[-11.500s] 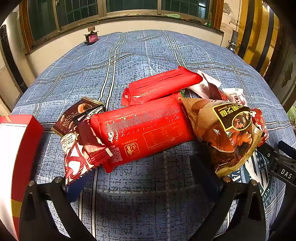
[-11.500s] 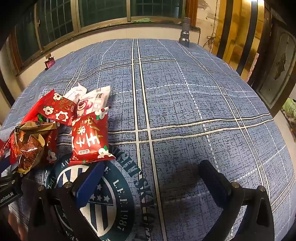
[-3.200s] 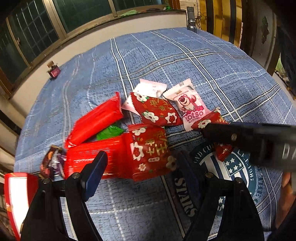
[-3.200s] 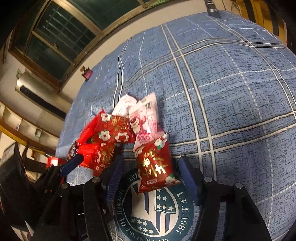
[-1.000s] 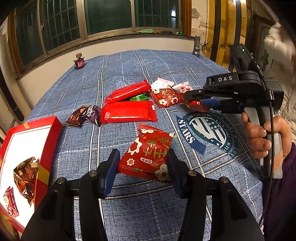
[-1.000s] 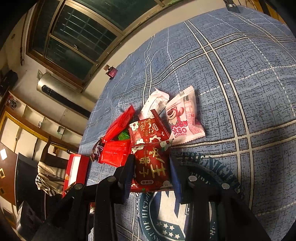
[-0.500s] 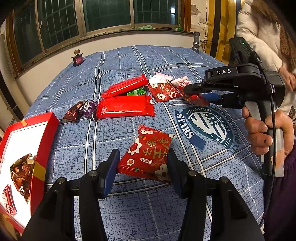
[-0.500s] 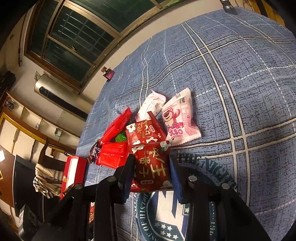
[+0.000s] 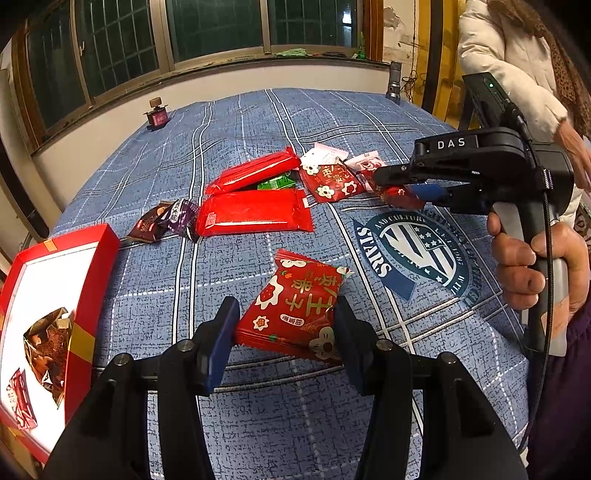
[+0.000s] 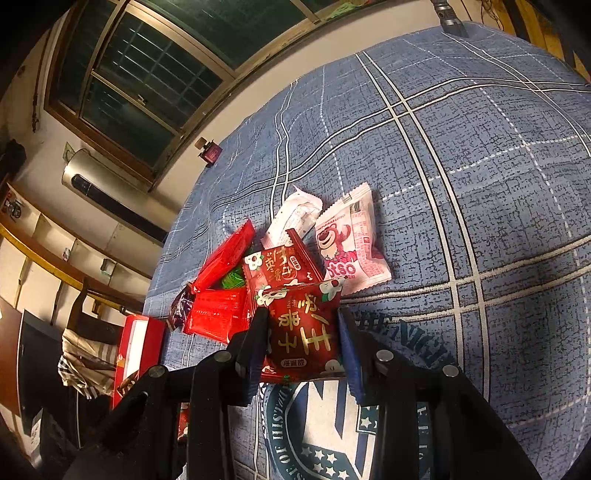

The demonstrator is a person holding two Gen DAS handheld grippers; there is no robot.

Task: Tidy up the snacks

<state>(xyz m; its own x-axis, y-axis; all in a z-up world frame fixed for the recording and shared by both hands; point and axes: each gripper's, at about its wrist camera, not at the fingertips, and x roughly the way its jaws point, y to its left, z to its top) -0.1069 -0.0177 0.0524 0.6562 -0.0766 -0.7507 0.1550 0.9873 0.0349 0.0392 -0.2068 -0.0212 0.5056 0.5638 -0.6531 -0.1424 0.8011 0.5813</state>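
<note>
A home bedroom: a bed (image 9: 258, 122) under a blue plaid cover, barred windows (image 9: 214, 29) behind it, a wall-mounted water heater (image 10: 86, 177), wooden shelves (image 10: 44, 236).

Red box (image 9: 55, 302) cut off left.

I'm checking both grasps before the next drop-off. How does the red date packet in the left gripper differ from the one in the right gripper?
The left gripper holds its red packet away from the pile, nearer the red box; the right gripper holds its packet beside the remaining snacks, against the flowered red packet. The left packet sits tilted between the fingers; the right one sits nearly square. Both share the same red wrapper, white flowers and gold characters, each pinched by its sides.
</note>
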